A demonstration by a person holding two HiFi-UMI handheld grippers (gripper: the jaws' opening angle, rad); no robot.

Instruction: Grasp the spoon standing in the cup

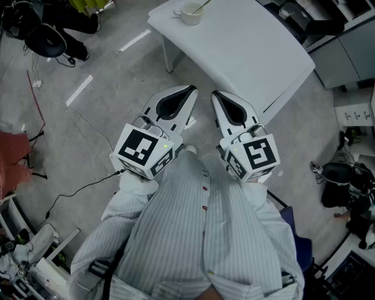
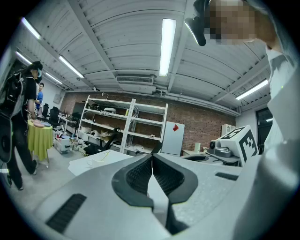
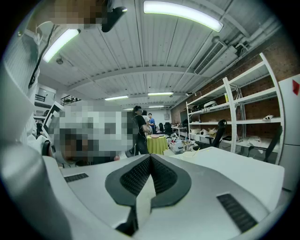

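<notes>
We hold both grippers close in front of our striped shirt (image 1: pixel 199 234), in the middle of the head view. They sit side by side and just apart, with their tips toward the top of the frame. The left gripper (image 1: pixel 191 89) has its fingers (image 2: pixel 138 174) pressed together tip to tip, holding nothing. The right gripper (image 1: pixel 214 94) is closed the same way, its ribbed fingers (image 3: pixel 161 176) meeting in a thin line, empty. Each carries its marker cube at the lower end (the left one shows a small green light).

The cup (image 1: pixel 191 13) stands at the top centre of the head view, by the upper-left corner of the white desk (image 1: pixel 252 55), well apart from both grippers. The spoon (image 1: pixel 203 6) stands in it, its handle leaning out over the rim toward the upper right. Grey floor (image 1: pixel 105 117) lies between the grippers and the desk.

In the left gripper view the desk shows low at the left beyond the fingertips, with white shelving (image 2: pixel 126 124) against a brick wall (image 2: pixel 206 126) behind it. In the right gripper view the desk stretches away at the right.
</notes>
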